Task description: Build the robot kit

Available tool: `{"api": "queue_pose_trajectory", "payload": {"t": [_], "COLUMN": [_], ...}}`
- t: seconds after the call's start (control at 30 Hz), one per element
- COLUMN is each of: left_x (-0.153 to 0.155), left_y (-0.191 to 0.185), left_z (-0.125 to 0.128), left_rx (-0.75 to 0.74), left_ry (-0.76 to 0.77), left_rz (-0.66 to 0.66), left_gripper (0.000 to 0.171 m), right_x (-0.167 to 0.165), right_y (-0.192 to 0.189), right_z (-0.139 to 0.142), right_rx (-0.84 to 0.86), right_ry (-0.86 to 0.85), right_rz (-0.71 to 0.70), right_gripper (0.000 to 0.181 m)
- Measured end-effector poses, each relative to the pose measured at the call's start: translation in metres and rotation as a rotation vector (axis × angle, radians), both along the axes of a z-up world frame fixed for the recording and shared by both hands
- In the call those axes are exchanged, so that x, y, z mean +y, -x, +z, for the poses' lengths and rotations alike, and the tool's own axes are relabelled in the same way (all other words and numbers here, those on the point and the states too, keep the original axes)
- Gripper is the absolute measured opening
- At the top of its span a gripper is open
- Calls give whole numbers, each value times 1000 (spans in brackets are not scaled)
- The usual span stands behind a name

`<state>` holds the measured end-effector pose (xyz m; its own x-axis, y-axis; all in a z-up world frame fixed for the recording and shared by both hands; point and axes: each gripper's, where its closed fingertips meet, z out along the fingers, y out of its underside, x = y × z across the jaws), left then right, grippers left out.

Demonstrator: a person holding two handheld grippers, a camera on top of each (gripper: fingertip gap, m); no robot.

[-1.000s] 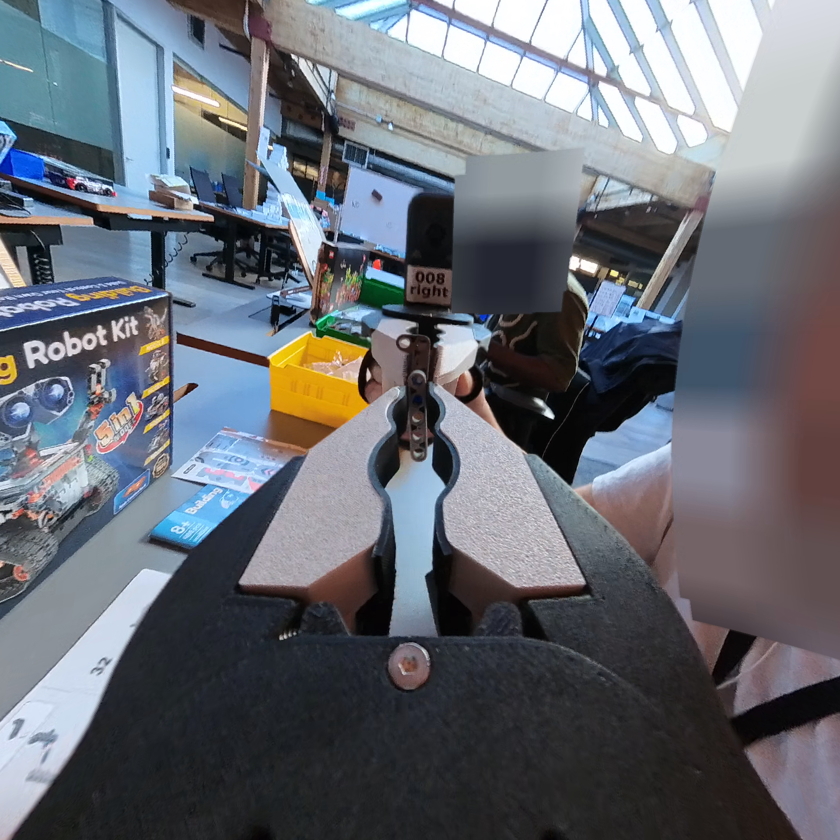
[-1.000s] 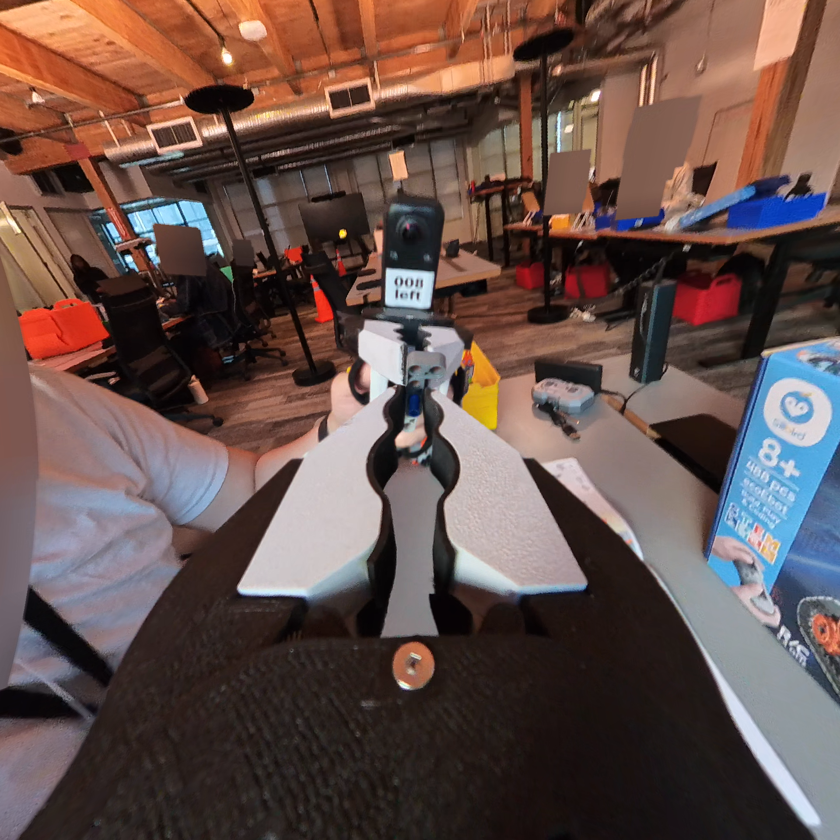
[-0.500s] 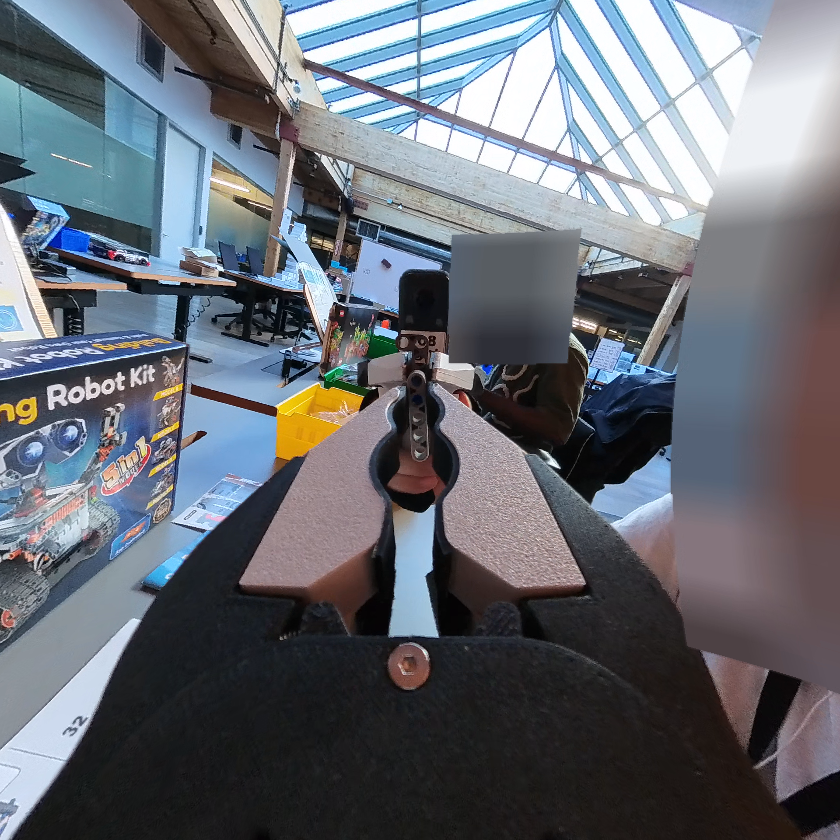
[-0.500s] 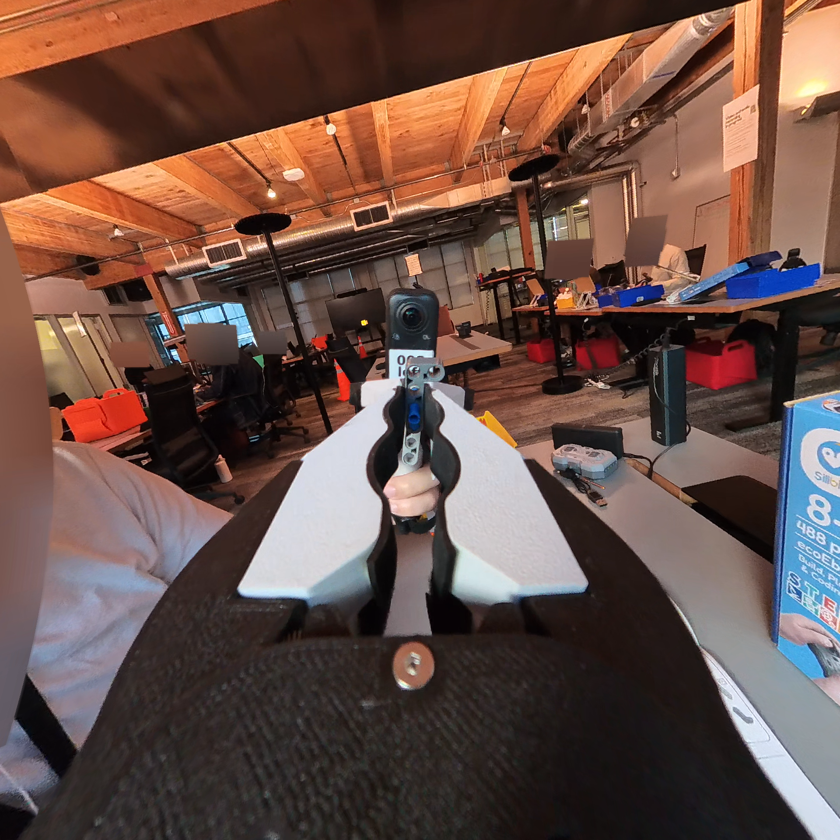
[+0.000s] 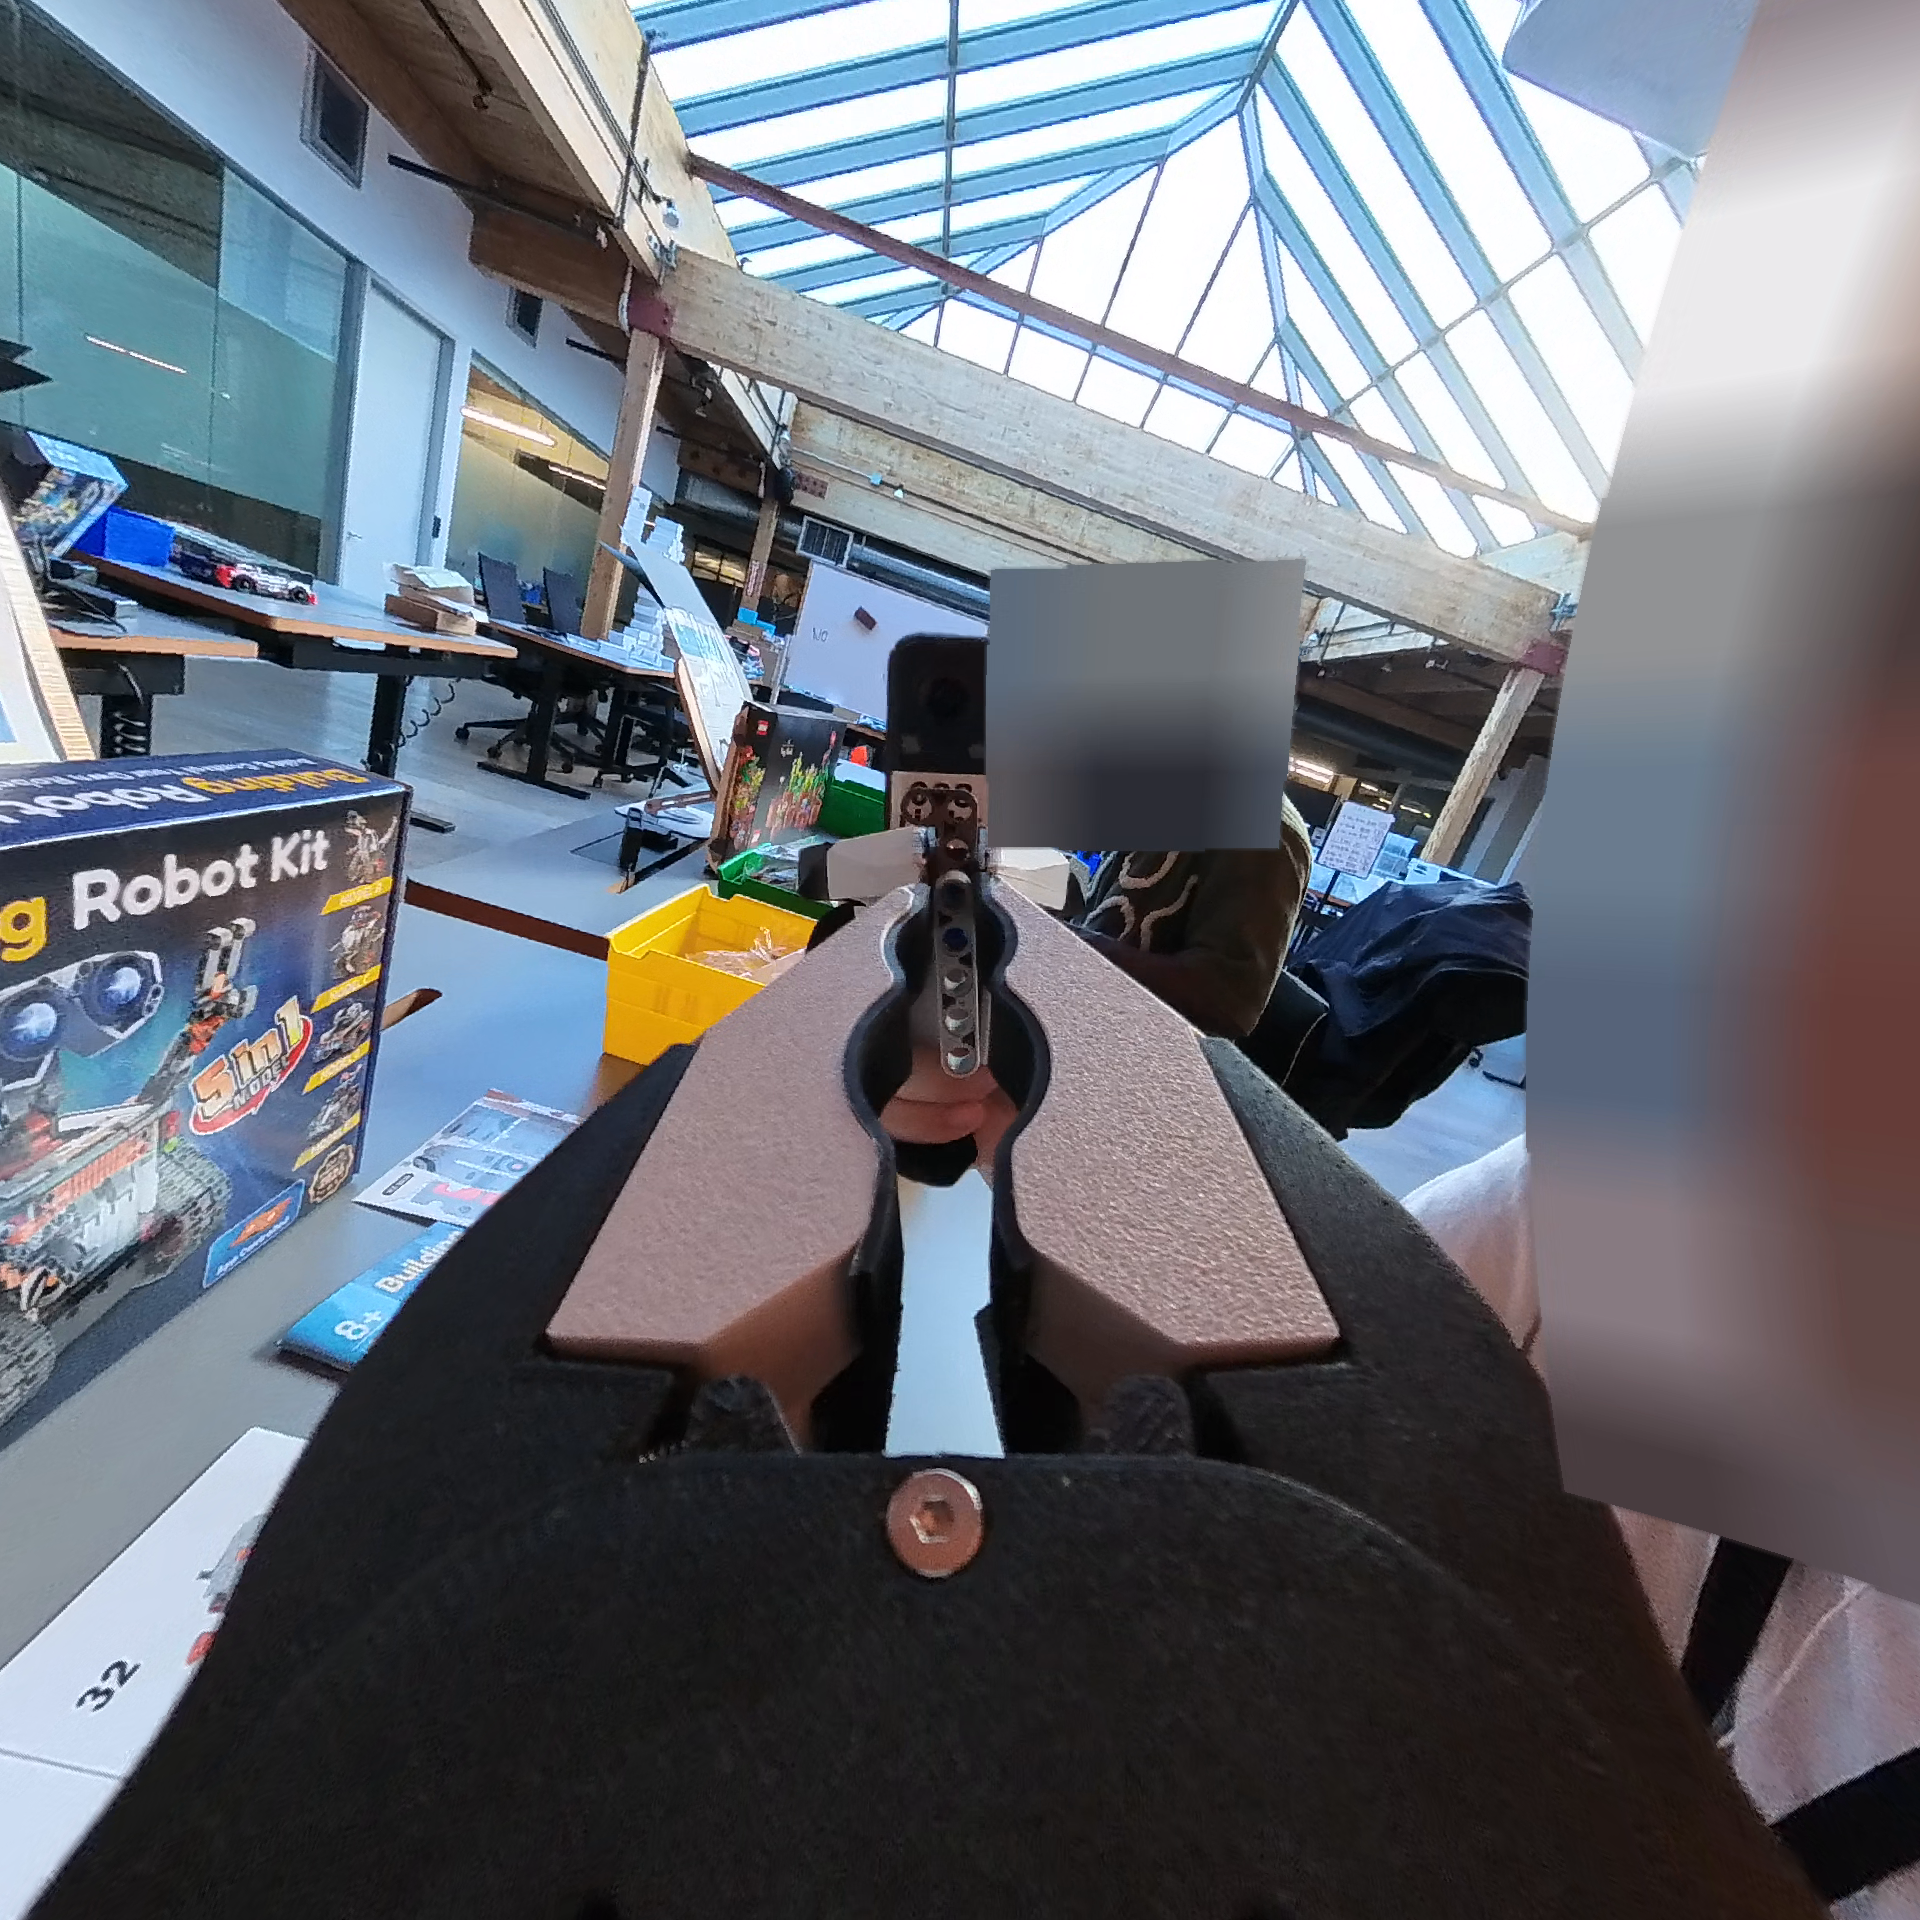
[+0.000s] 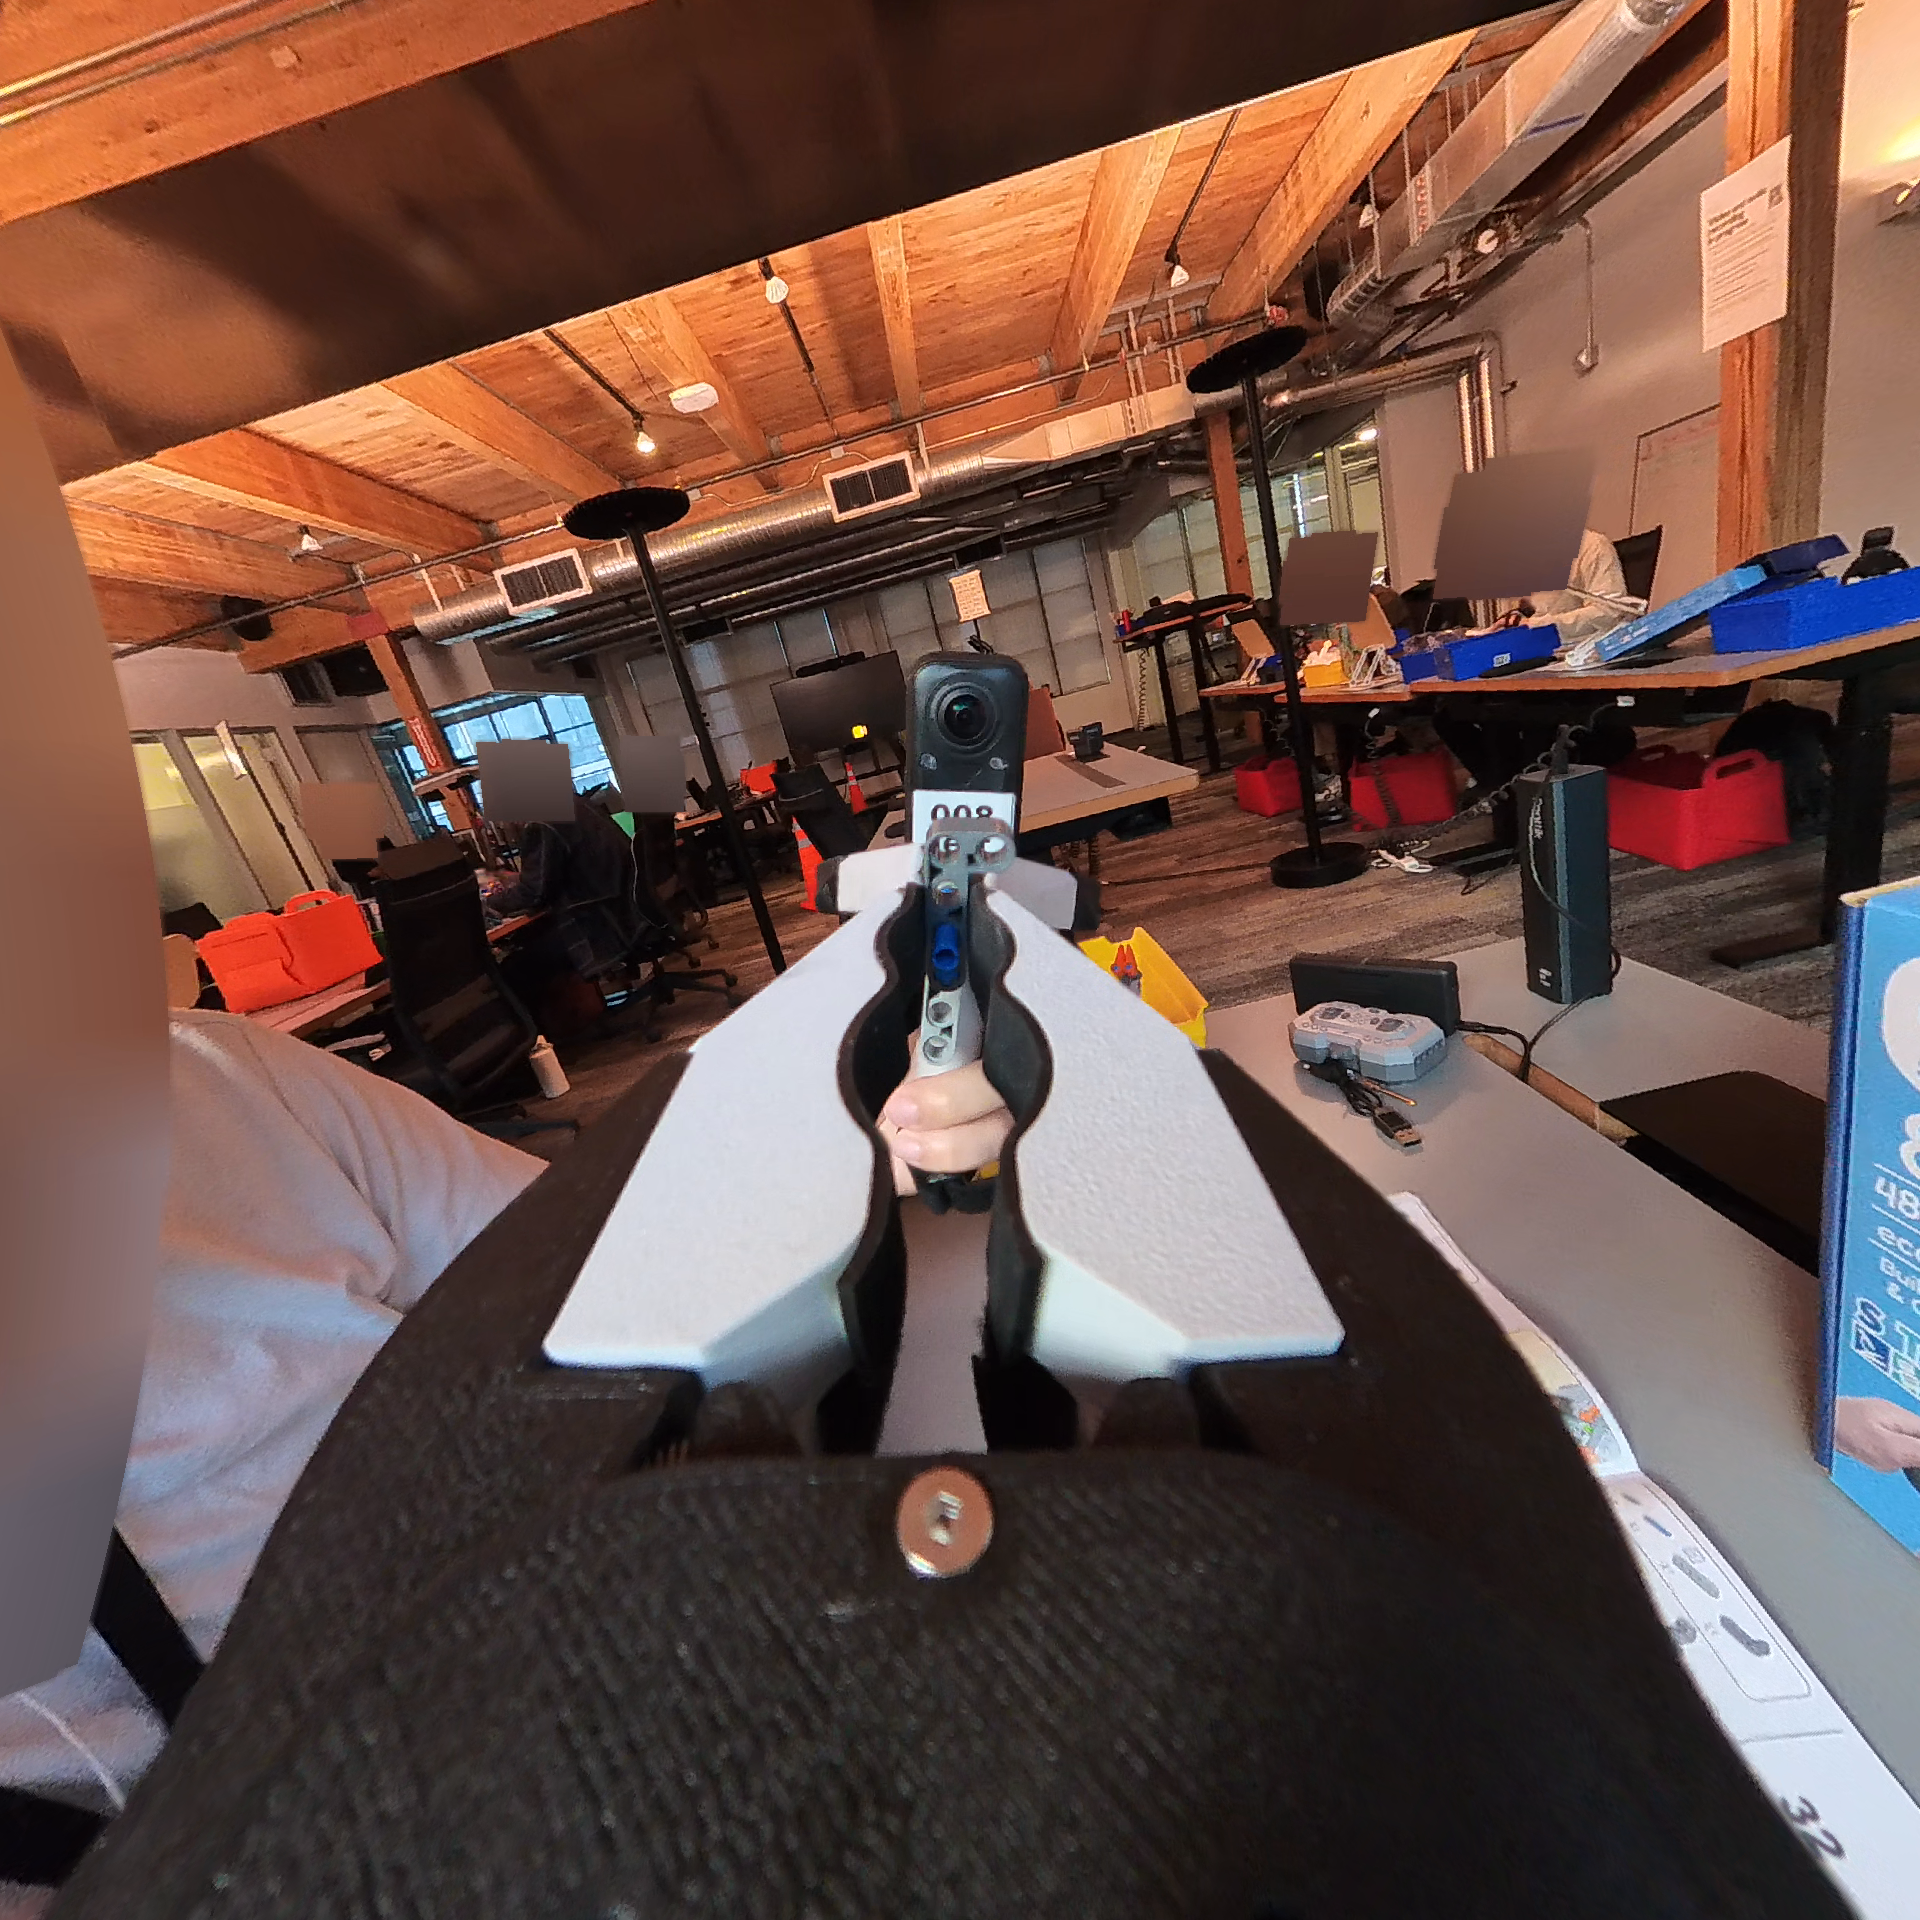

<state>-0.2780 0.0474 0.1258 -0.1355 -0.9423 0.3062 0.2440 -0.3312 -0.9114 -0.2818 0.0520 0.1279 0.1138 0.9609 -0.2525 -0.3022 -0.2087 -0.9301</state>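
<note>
Grey perforated plastic beam (image 5: pixel 958 977), with its blue pin (image 6: pixel 943 948), we pinch from both ends in left gripper (image 5: pixel 951 914) and right gripper (image 6: pixel 951 914), gripping evenly.

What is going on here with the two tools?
A person holds a tool in each hand, tips facing each other above a grey table. The left tool and right tool are both shut on the same grey perforated building-toy beam, held upright between them, with a blue pin in one hole. A robot kit box and yellow bin sit nearby.
</note>
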Motion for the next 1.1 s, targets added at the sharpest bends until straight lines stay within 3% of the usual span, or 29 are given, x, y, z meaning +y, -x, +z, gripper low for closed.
{"api": "queue_pose_trajectory", "payload": {"t": [0.3,0.87,1.1], "left_x": [-1,-7,-10], "left_y": [0,-4,-2], "left_z": [-1,-20,-17], "left_rx": [31,212,196], "left_ry": [-45,-202,-180], "left_rz": [24,57,19], "left_gripper": [4,5,5], "right_x": [-1,-7,-9], "right_y": [1,0,3], "right_z": [0,-20,-15], "right_rx": [-4,-193,-121], "right_ry": [-15,-21,7], "right_rz": [-4,-1,68], "right_gripper": [6,6,6]}}
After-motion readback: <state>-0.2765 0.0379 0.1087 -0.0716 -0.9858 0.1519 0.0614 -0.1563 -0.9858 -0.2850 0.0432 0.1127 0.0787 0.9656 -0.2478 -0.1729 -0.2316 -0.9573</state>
